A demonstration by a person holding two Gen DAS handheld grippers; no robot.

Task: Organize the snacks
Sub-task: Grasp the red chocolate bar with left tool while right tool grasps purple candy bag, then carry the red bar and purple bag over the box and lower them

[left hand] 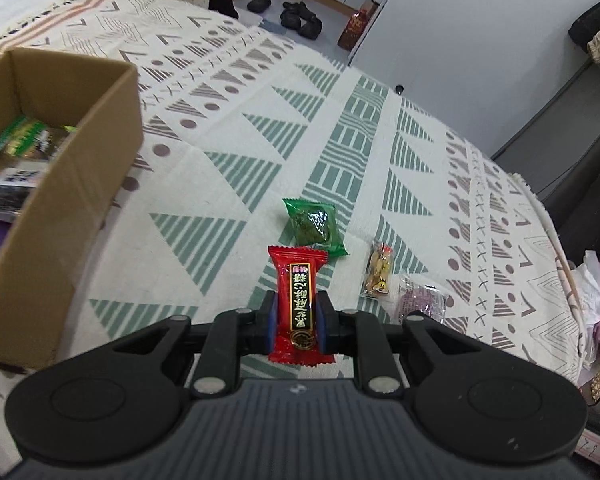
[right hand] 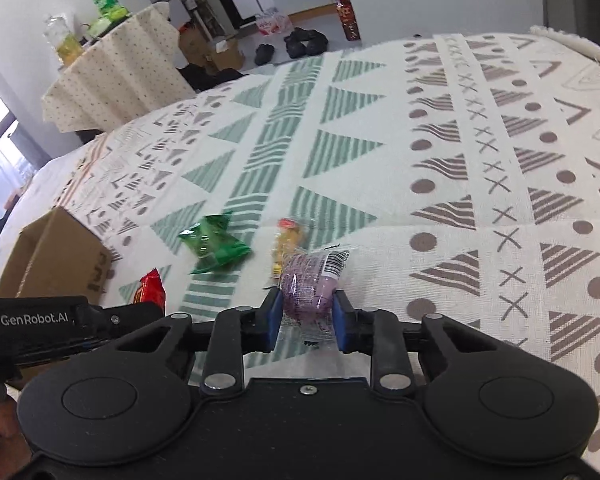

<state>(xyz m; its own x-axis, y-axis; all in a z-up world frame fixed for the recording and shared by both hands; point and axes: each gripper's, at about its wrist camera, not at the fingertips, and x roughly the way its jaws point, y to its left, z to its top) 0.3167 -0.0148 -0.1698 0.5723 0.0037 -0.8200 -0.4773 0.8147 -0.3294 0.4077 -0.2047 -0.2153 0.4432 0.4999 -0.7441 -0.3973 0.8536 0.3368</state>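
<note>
Snacks (left hand: 16, 148) partly boxed (left hand: 100, 152); left gripper (left hand: 296, 314) pinching red packet (left hand: 298, 300), right gripper (right hand: 307, 314) pinching purple packet (right hand: 310, 288); green packet (left hand: 315, 226), yellow packet (left hand: 378, 268) left on cloth (left hand: 220, 184).

Both grippers' jaws closed, left (left hand: 296, 320) and right (right hand: 307, 322).

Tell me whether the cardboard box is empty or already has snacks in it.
Not empty. The open-topped cardboard box already holds packets: a green one and a dark one below it are visible inside.
</note>
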